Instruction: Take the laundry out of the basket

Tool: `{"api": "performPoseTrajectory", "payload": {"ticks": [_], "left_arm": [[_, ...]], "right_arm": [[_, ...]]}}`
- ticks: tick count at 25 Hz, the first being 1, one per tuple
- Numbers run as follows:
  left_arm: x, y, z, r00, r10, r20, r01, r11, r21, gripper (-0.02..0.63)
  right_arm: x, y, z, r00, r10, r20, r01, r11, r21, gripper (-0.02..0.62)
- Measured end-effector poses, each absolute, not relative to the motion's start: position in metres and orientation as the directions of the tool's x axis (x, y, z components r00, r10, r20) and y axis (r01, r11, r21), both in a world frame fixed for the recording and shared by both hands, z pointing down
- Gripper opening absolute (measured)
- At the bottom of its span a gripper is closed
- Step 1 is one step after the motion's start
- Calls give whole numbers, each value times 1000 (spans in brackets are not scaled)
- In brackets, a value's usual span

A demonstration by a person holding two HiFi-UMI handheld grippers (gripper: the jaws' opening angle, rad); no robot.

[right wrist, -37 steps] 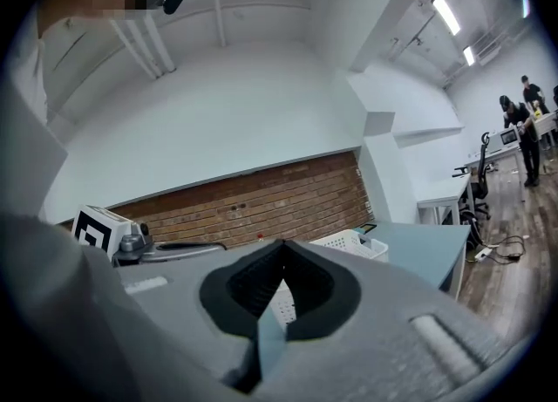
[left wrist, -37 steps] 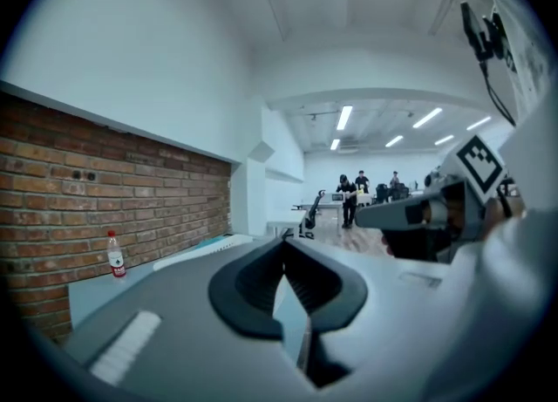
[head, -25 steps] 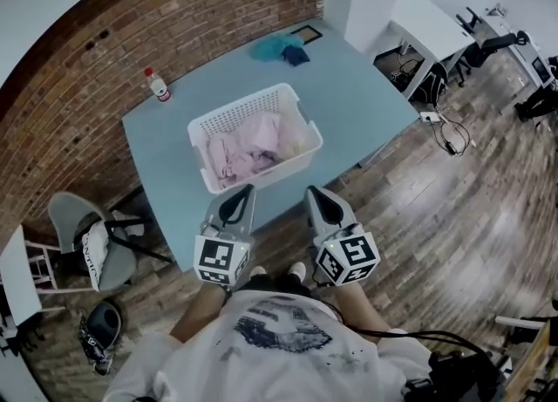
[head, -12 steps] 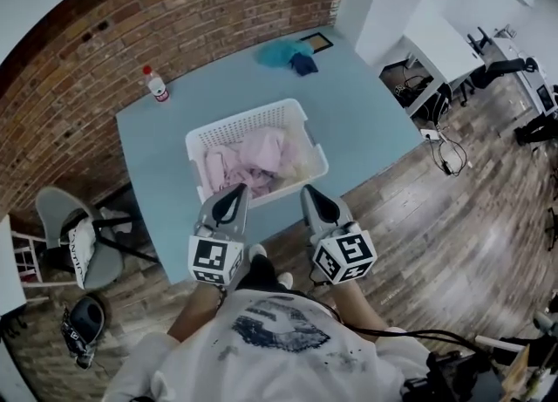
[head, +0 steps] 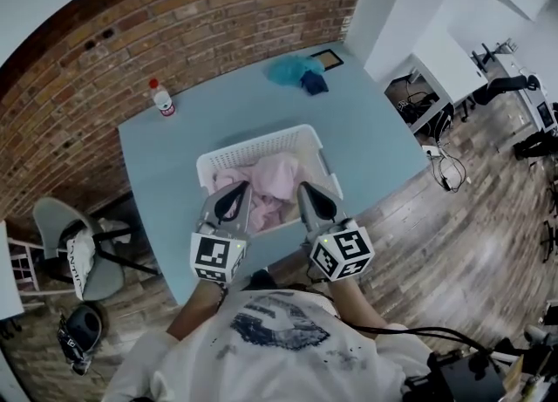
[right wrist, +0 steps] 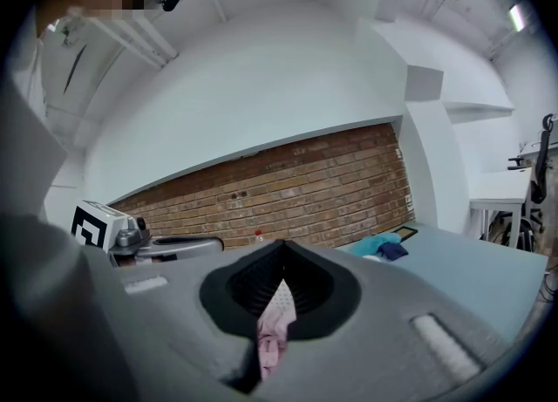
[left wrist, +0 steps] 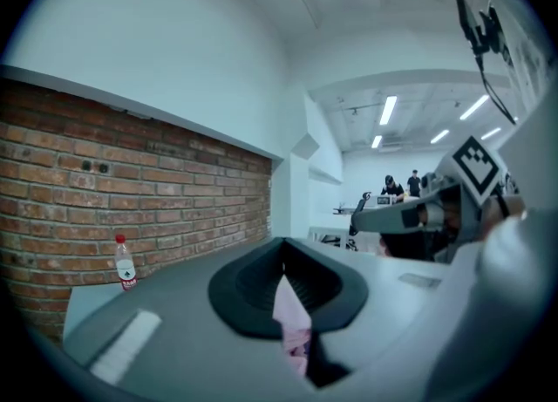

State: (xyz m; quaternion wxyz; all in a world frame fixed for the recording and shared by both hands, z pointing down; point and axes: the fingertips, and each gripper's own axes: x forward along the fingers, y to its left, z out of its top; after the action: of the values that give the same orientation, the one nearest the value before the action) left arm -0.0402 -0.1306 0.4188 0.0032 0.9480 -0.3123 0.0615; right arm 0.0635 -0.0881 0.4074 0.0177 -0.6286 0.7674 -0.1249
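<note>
A white slatted laundry basket stands on the light-blue table, with pink laundry heaped inside. Both grippers hover side by side over the basket's near part, pointing away from me. My left gripper has its jaws closed together and holds nothing. My right gripper is shut the same way and is also empty. In the left gripper view a sliver of pink laundry shows below the closed jaws. The right gripper view shows a similar strip of pink cloth.
A small bottle with a red cap stands at the table's far left. A teal cloth, a dark blue cloth and a framed picture lie at the far right corner. A grey chair stands left of the table, white desks to the right.
Both grippers have advanced from the table's near edge to above the basket's near part. Their jaws stayed closed, and the laundry has not moved.
</note>
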Motion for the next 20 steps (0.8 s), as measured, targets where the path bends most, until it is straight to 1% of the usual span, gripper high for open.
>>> {"api": "performPoseTrajectory", "payload": {"ticks": [7,12,15,20], "left_arm": [[-42,-152,426,784,-604,146,-608,-794,-22,-9],[-36,-167,435,753,-635,174,-642,-766,-16,-9],[-29,-178,438,722,-666,185,-676,-737,-15,-9],[-20,-186,447,655,-724,218,-740,-673,-11,-9]], "right_arm": [[62,-113,408,-225,-965,136,-956,192,-222,-2],[78,-133,410,-263,-954,143,-949,229,-216,-2],[89,-148,412,-304,-941,148,-937,268,-225,-2],[96,-169,415,-422,-893,155,-895,383,-229,-2]]}}
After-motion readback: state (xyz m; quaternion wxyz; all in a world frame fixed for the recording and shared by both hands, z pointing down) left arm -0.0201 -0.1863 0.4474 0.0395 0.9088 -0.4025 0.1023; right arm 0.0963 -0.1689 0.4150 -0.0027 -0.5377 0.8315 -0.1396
